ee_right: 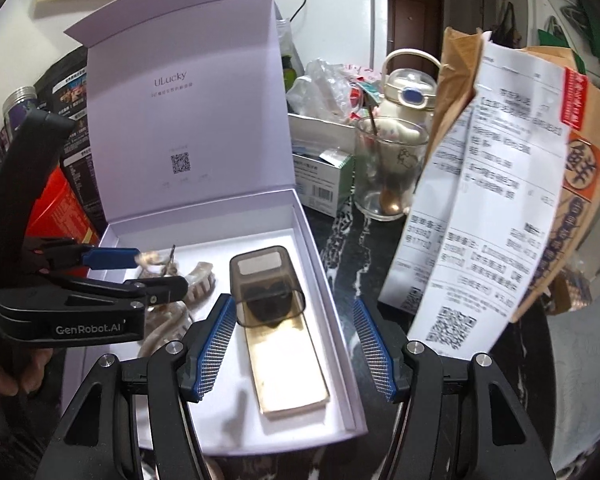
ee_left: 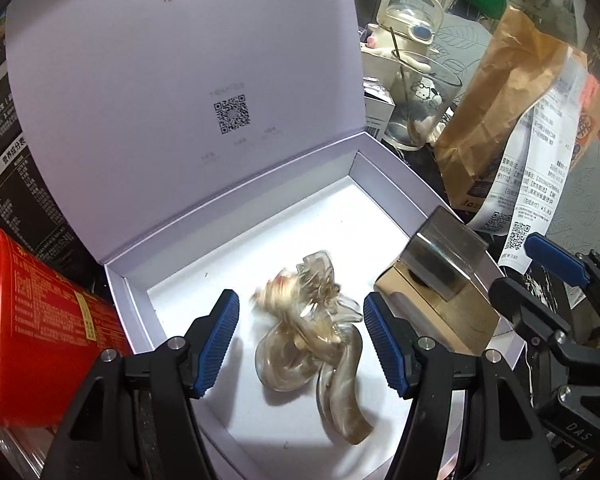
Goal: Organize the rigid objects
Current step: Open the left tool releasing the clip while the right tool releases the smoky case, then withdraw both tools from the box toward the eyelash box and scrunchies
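Translucent beige plastic hair claws [ee_left: 312, 332] and gold metal case [ee_right: 276, 320] lying in lavender box [ee_right: 332, 320], twelve o'clock; my left gripper [ee_left: 300, 340] and right gripper [ee_right: 296, 344] hovering spread, empty; lid closing remaining.

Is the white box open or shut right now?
Open. The box has its hinged lid standing upright behind it, and the hair clips and gold case lie exposed inside.
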Demonstrator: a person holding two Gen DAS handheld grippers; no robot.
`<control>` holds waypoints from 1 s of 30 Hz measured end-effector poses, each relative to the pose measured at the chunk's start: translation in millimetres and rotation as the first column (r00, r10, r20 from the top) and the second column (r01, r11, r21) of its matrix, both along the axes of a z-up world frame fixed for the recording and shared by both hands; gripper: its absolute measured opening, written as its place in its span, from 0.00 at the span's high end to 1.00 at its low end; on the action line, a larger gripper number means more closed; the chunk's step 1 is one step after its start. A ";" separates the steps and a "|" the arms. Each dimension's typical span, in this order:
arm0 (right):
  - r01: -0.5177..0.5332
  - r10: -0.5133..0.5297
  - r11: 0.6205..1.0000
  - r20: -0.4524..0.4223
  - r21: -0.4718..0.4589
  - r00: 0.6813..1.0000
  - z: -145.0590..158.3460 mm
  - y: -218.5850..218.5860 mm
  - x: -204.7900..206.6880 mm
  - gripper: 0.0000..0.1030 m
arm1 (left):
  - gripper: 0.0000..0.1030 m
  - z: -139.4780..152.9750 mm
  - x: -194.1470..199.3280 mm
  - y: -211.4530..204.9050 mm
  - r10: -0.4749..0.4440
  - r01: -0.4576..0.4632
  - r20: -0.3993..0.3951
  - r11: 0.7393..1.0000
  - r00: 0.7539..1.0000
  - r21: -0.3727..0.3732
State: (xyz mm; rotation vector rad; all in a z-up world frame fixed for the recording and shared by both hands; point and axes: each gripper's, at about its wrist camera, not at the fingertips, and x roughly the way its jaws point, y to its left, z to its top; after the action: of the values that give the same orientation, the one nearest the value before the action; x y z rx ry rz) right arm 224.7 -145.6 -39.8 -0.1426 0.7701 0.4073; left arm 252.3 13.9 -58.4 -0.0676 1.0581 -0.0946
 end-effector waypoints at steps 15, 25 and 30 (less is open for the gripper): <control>0.004 0.000 0.999 0.073 -0.048 0.997 23.3 -16.6 -30.0 0.38 | 0.10 40.6 -32.0 -6.0 -0.017 0.013 0.100 0.999 0.995 0.042; 0.017 -0.013 0.999 0.115 -0.038 0.993 39.5 -28.1 -50.2 0.38 | 0.00 70.6 -59.3 -17.9 -0.064 0.054 0.184 0.997 0.981 0.062; 0.019 -0.014 0.999 0.149 -0.034 0.989 54.6 -34.1 -63.5 0.35 | 0.00 91.1 -77.3 -23.0 -0.073 0.056 0.237 0.995 0.969 0.079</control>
State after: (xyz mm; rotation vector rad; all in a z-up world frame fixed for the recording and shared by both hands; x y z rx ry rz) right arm 161.2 -179.7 14.9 -0.1971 0.6311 0.3629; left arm 175.0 -9.1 32.7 0.0426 0.8209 -0.1203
